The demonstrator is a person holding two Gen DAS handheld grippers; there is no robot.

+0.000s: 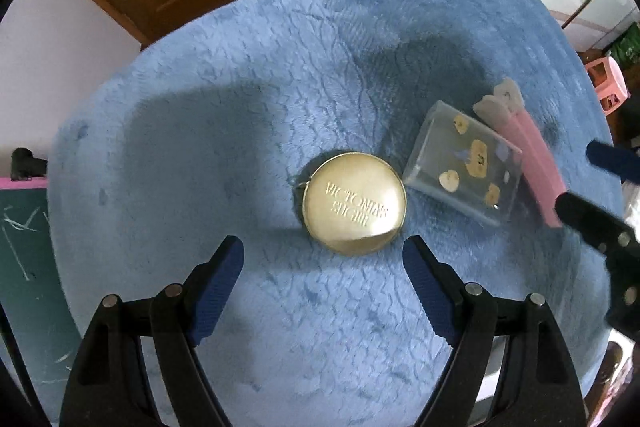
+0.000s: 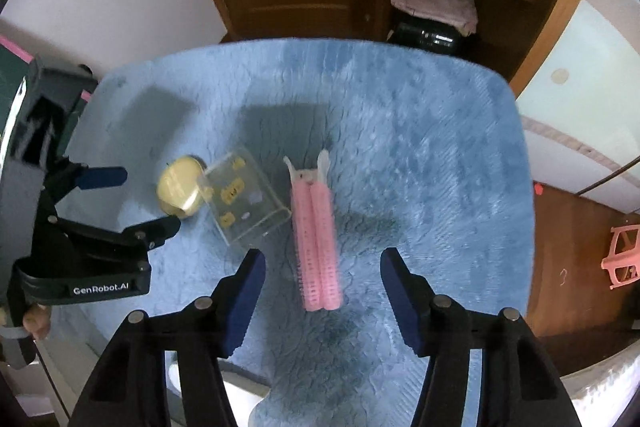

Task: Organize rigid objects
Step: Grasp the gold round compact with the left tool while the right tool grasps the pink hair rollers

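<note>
Mid-mat [image 1: 240,67], toward its right edge: tin [image 1: 354,203], clear box [image 1: 464,171], pink clip [image 2: 318,239] in a row. Left gripper [image 1: 322,259] and right gripper [image 2: 322,281] both spread, empty. Right should straddle clip squarely, then close

On the lid of the round gold tin [image 1: 354,203] lying near the middle of the blue plush mat [image 1: 248,75] you can read raised lettering in two lines, "VICTORIA'S" on top, though the second line is too soft to make out for certain. You also see "GenRobot.AI" printed in white on the black body of your left gripper [image 2: 132,201], at the mat's left edge in the right wrist view.
</note>
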